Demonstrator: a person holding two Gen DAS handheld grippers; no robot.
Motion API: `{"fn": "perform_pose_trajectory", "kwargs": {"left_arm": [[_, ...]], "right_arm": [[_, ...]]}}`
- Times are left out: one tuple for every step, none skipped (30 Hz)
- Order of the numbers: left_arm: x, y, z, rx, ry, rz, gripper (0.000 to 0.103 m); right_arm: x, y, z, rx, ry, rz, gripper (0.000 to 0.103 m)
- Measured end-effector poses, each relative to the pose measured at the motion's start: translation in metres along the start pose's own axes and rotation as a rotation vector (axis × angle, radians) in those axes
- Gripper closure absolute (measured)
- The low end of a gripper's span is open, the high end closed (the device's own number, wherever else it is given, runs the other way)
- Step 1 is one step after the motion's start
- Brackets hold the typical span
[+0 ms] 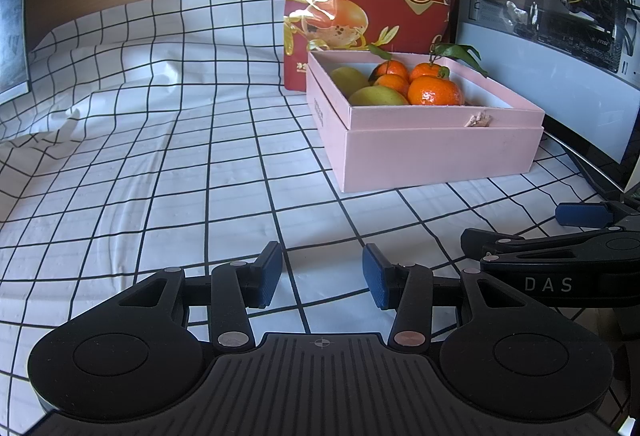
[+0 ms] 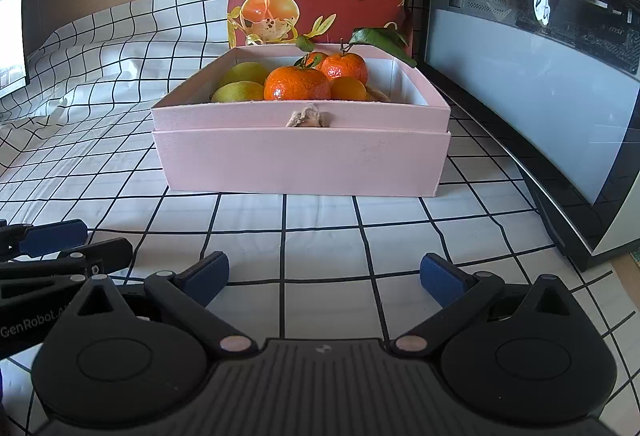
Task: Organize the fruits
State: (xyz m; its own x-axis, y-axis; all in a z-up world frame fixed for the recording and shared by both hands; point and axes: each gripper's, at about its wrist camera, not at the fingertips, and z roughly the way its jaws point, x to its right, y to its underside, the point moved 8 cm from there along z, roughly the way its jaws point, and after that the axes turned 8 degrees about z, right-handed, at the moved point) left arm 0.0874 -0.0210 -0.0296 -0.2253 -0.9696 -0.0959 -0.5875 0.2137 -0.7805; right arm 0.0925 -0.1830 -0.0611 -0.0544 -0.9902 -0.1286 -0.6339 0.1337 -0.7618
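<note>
Both tongs, left (image 1: 322, 278) and right (image 2: 324, 278), hover empty with jaws apart. Tangerines (image 2: 298, 83) and pears (image 2: 238, 91) fill the pink box (image 2: 300, 159) at the desk's (image 2: 320, 232) far edge

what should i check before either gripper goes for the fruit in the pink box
1. Left gripper empty, jaws apart: ok.
2. Right gripper empty, jaws wide: ok.
3. Pink box open-topped, sitting flat on the checked cloth: ok.
4. Mandarins and pears visible and reachable from above: ok.
5. Cloth between grippers and box free of obstacles: ok.
6. Where the fruit should end up: cannot tell.
</note>
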Motion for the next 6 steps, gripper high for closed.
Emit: {"fn": "perform_pose_trajectory", "kwargs": {"left_arm": [[0.0000, 0.0000, 0.0000, 0.000, 0.000, 0.000, 0.054], [0.0002, 0.0000, 0.0000, 0.000, -0.001, 0.000, 0.054], [0.0002, 0.0000, 0.0000, 0.000, -0.001, 0.000, 0.054], [0.0003, 0.0001, -0.0001, 0.000, 0.000, 0.001, 0.054], [0.0015, -0.0010, 0.0004, 0.000, 0.001, 0.002, 0.054], [0.0016, -0.0009, 0.0004, 0.000, -0.002, 0.003, 0.053]], "right_arm": [[0.0000, 0.0000, 0.0000, 0.000, 0.000, 0.000, 0.001], [0.0000, 0.0000, 0.0000, 0.000, 0.000, 0.000, 0.001], [-0.0001, 0.0000, 0.0000, 0.000, 0.000, 0.000, 0.001], [-0.0001, 0.0001, 0.0000, 0.000, 0.000, 0.000, 0.001], [-0.0002, 0.0001, -0.0001, 0.000, 0.000, 0.000, 0.001], [-0.0002, 0.0001, -0.0001, 0.000, 0.000, 0.001, 0.001]]}}
